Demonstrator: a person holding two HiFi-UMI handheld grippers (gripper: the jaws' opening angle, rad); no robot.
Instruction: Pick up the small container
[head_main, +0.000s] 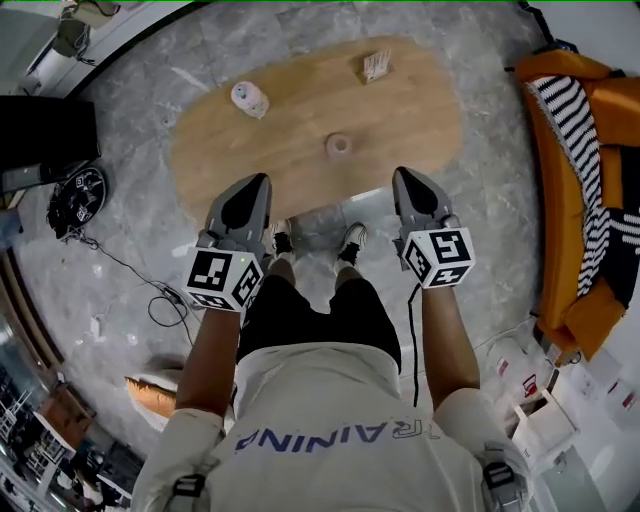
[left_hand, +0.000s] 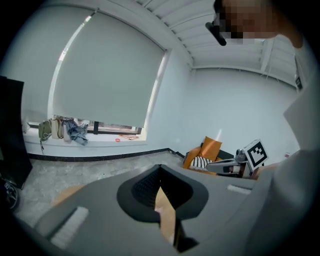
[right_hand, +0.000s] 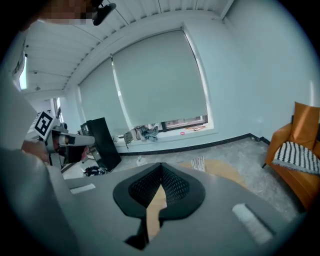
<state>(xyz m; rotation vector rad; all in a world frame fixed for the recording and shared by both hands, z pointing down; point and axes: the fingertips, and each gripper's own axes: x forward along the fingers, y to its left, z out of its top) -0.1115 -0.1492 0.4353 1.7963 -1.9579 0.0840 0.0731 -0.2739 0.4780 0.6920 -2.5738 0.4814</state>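
- The left tool is clenched: in its own view the two dark jaws meet at their tips and hold nothing.
- The right tool is clenched in the same way and is also empty.
- In the head view both tools sit in the lower middle of the frame, over the near edge of the oval wooden tabletop. The left one is at centre left and the right one at centre right, each with its marker cube toward the person.
- The small container, a low round pot seen from above, stands near the middle of the tabletop. It is above the two tools in the frame, between them and touching neither.
- A white spotted jar lies toward the upper left end of the tabletop, well apart from the container.
- A small striped holder stands at the far edge, top centre.
- An orange armchair with a striped cushion fills the right edge of the frame.
- The floor is grey stone.
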